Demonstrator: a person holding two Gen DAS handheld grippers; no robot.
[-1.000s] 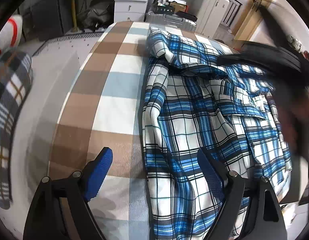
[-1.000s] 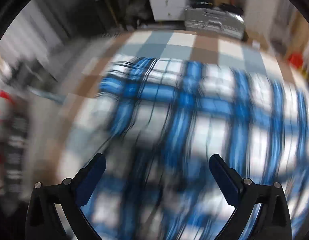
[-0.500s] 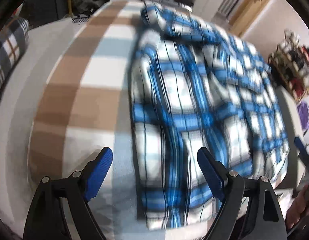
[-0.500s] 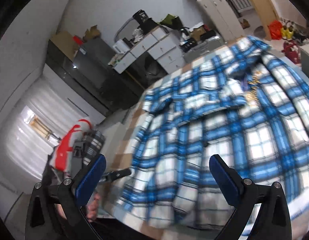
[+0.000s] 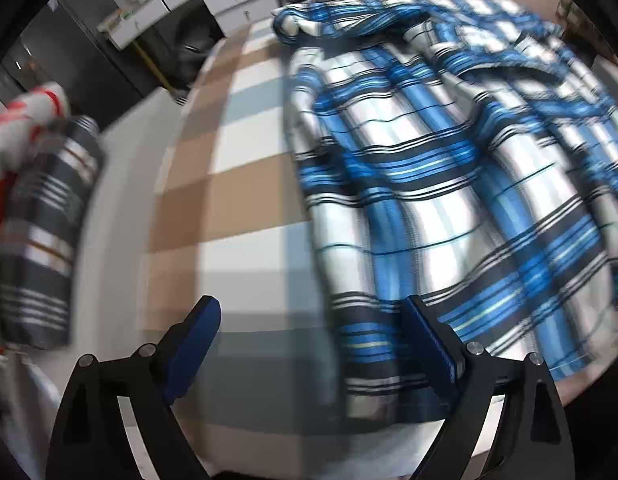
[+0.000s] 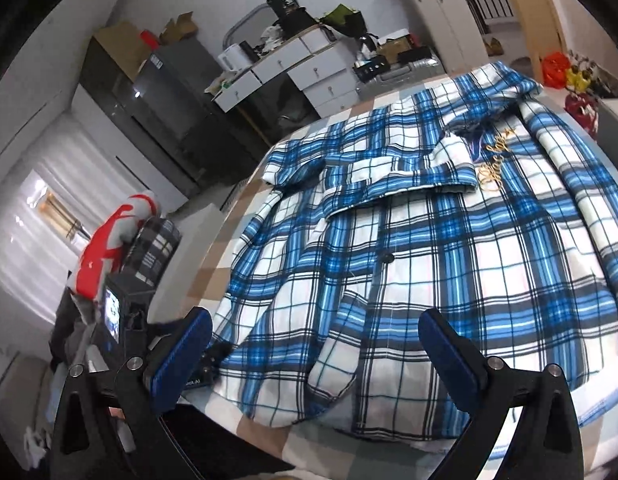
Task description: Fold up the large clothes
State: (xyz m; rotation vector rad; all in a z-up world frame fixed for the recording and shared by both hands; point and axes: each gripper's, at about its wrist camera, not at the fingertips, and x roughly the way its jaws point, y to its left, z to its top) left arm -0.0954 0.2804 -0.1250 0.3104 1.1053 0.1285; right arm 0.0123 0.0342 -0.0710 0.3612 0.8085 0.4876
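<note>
A blue plaid shirt (image 6: pixel 409 248) lies spread on a checked bed (image 5: pixel 237 184), one sleeve folded across its chest, the main folds apparently still undone. The left tongs (image 5: pixel 313 344), jaws just widened, straddle its near hem; the right tongs (image 6: pixel 315 352) hover gaping above it, both empty.

Left tongs (image 5: pixel 313 340): black frame arms with blue padded fingers (image 5: pixel 197 336), angled steeply downward. Jaws stand wide apart and have just been opening further; the pads press on nothing. The right-hand pad sits over the near hem of the blue-and-white plaid shirt (image 5: pixel 449 184); the left-hand pad sits clear of that shirt.

Right tongs (image 6: pixel 315 344): same black frame, blue pads, tilted moderately downward. Jaws spread wide above the near part of the shirt, nothing gripped.
</note>
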